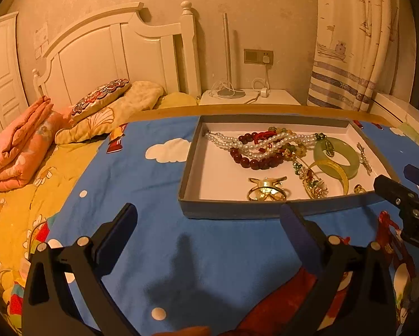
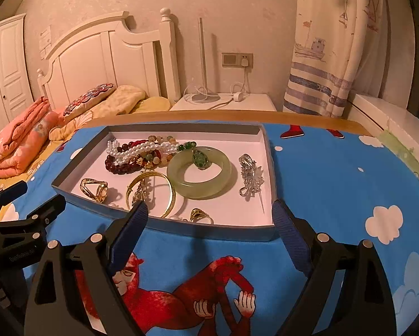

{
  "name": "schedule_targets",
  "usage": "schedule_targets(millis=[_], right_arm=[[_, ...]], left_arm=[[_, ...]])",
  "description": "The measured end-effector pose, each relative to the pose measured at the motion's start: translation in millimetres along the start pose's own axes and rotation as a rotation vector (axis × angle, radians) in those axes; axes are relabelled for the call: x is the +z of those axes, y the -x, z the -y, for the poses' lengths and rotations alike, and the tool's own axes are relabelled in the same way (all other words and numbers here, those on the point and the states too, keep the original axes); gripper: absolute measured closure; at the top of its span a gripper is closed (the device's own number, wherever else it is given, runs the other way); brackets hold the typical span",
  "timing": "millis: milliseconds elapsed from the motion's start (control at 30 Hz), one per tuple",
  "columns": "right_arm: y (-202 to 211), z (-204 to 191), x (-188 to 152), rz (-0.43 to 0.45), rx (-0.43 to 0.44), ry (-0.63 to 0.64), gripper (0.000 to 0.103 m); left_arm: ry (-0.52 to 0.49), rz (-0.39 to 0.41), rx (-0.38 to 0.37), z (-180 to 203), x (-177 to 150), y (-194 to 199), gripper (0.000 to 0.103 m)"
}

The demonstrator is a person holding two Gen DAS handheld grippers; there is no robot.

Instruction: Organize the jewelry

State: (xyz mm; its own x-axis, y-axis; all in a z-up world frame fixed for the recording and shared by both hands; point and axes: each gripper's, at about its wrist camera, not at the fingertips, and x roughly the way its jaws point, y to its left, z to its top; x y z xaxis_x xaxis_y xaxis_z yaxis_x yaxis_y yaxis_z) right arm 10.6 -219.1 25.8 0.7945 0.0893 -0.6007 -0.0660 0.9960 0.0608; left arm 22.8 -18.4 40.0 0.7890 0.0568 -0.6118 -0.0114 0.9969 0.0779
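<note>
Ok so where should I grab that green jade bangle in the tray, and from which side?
Take the jade bangle across its near band, one finger inside the hole, one outside, coming from above. It lies flat in the tray; a green pendant rests on its far band, the gold bangle crowds its left.

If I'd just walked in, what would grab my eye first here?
Probably the shallow tray of tangled jewelry on the blue cartoon bedspread: a pale green jade bangle at its middle, with pearl and dark red beads heaped behind it. Two open grippers hover just in front.
</note>
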Motion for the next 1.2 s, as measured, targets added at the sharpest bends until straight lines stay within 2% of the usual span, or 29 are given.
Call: schedule_targets(millis=[1200], right_arm=[[-1.9, 0.0, -0.9, -0.004, 0.002, -0.002, 0.017]], left_arm=[[0.038, -0.022, -0.027, -7.9, 0.7, -2.7, 0.002]])
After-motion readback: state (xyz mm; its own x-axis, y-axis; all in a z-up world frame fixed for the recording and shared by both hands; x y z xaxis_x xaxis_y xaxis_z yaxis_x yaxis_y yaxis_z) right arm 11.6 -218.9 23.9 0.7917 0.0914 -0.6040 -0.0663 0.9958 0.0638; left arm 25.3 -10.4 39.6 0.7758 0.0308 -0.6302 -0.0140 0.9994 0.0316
